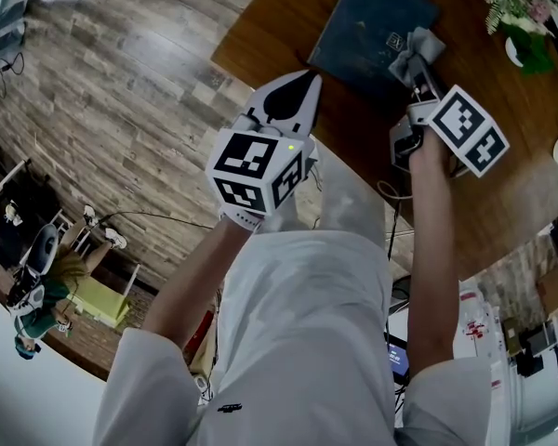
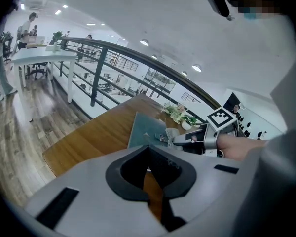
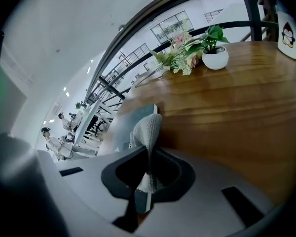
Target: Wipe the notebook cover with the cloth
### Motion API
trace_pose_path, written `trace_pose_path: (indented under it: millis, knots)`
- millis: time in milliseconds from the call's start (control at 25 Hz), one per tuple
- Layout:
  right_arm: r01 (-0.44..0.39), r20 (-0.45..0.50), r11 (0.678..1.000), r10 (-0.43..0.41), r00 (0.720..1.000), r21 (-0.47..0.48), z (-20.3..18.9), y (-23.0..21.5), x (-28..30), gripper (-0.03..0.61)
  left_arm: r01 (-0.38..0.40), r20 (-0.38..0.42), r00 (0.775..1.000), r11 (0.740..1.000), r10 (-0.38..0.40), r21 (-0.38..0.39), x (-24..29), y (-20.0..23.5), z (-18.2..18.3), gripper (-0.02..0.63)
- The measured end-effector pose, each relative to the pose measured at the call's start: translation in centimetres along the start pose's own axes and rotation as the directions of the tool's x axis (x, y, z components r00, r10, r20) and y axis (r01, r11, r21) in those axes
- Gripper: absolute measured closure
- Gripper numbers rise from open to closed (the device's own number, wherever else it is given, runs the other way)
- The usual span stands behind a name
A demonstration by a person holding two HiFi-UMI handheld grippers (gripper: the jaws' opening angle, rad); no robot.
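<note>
Closest to us, above the near edge of the wooden counter (image 1: 530,184), our left gripper (image 1: 293,96) hangs clear of the work. Its fingers are pressed together on nothing, so the wiping falls to the other side. Just beyond, our right gripper (image 1: 421,80) has its fingers clamped on a grey cloth (image 1: 414,52), with a fold bunched ahead for rubbing. That cloth appears to touch the right edge of the dark notebook (image 1: 367,26), which lies flat on the counter. Farther off stands a potted plant (image 1: 521,17).

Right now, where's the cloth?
Head view, upper right: the cloth is pinched in the right gripper at the notebook's right edge, left of the potted flowers.
</note>
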State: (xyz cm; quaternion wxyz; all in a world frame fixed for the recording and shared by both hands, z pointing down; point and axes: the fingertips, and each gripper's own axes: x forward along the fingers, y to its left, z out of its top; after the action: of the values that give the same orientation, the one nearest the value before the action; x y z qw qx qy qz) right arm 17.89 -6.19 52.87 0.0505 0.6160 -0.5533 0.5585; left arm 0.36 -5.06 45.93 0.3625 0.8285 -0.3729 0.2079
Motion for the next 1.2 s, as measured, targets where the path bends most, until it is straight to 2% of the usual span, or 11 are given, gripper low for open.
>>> trace_pose_path:
  millis: [680,1200]
  knots:
    - [-0.106,-0.061,0.992,0.111,0.992,0.071,-1.8,3.9,1.9,0.549,-0.011,0.005,1.000,1.000,0.011,-0.006,-0.1,0.8,0.4,0.595]
    - [-0.112,-0.080,0.993,0.116,0.990,0.047,-2.3,7.3,4.7,0.549,-0.013,0.022,1.000,1.000,0.013,-0.004,-1.3,2.2,1.8,0.595]
